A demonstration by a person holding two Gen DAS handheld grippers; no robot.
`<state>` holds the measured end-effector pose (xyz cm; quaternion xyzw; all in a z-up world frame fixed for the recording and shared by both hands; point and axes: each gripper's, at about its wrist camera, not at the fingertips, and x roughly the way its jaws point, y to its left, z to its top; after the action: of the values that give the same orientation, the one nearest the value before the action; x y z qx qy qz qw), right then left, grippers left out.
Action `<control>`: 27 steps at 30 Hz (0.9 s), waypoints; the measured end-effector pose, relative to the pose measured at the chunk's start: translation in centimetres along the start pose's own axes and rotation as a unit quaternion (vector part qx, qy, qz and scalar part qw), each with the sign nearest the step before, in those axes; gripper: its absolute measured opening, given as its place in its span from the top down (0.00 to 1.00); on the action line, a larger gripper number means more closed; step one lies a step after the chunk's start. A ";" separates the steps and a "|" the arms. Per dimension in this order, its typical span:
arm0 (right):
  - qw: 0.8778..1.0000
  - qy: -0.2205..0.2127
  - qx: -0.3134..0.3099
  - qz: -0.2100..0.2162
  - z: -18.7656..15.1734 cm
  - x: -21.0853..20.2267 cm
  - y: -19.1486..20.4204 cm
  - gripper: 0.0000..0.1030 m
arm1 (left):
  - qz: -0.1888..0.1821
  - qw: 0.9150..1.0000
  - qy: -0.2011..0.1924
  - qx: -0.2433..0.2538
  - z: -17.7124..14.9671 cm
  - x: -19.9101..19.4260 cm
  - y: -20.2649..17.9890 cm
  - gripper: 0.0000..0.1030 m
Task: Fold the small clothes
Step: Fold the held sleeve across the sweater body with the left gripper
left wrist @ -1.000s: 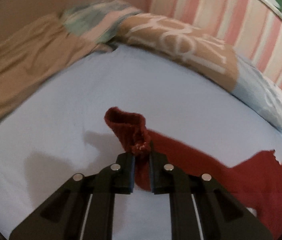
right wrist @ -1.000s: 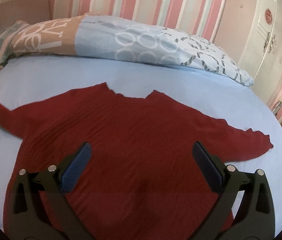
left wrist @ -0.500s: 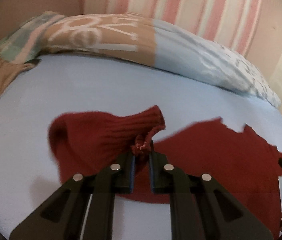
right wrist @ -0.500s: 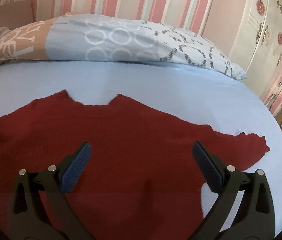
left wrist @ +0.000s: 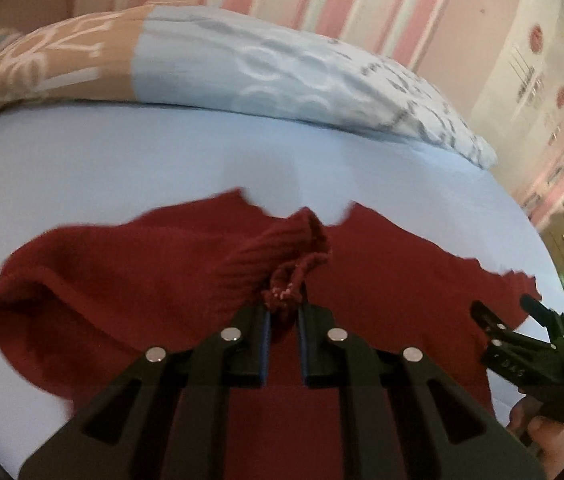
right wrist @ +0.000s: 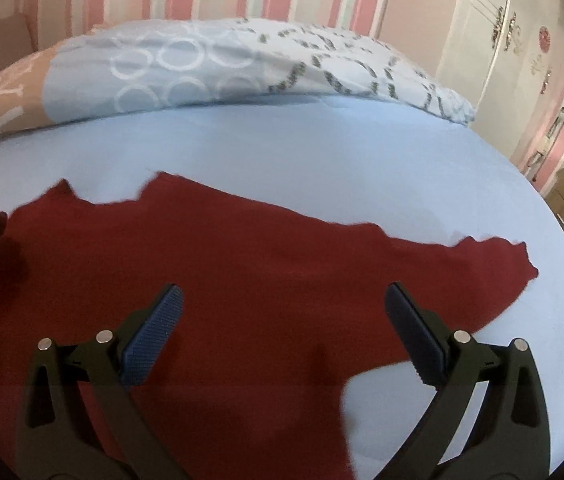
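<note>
A pale blue bed sheet (right wrist: 302, 152) carries a red sweater (right wrist: 241, 280) spread flat, collar toward the pillows (right wrist: 209, 64). The left gripper (left wrist: 283, 316) is clamped on the ribbed cuff (left wrist: 282, 256), lifted over the body and pointing toward the neckline. The right gripper (right wrist: 282, 332) hovers above the sweater's right half, fingers wide apart, while the other sleeve (right wrist: 482, 268) stretches rightward.

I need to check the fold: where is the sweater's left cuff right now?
In the left wrist view, the cuff is pinched in the left gripper, held over the red sweater body just below its neckline.
</note>
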<state>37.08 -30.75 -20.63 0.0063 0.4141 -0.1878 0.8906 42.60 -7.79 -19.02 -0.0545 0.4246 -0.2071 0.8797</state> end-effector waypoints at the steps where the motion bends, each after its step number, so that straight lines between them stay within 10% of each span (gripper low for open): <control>1: 1.000 0.002 0.005 -0.001 -0.1 0.2 -0.6 0.03 | -0.009 1.000 0.006 0.004 -0.1 1.0 -1.3 0.89; 13: 0.999 0.021 0.026 -0.012 -0.9 1.7 -4.2 0.03 | 0.056 0.994 0.071 0.063 -1.6 8.1 -4.6 0.85; 14: 0.999 0.022 0.025 -0.012 -0.9 1.8 -4.3 0.03 | 0.056 0.994 0.070 0.069 -1.8 7.8 -4.8 0.80; 16: 0.999 0.026 0.023 -0.009 -1.1 2.0 -4.2 0.03 | 0.043 0.994 0.068 0.077 -2.1 6.7 -5.0 0.23; 17: 0.999 0.028 0.023 -0.006 -1.2 2.1 -4.2 0.03 | 0.048 0.994 0.056 0.081 -2.3 5.8 -5.0 0.16; 22: 0.999 0.035 0.023 0.017 -1.6 2.2 -3.6 0.03 | 0.053 0.993 0.025 0.099 -3.4 0.9 -3.3 0.13; 27: 0.993 0.033 0.028 0.110 -1.2 1.6 -0.5 0.03 | 0.136 0.984 -0.012 0.113 -4.0 -3.2 1.9 0.13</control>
<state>36.95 -31.53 -22.50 0.0828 0.4348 -0.0994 0.8912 38.34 -4.42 -19.71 0.1014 0.3916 -0.1318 0.9050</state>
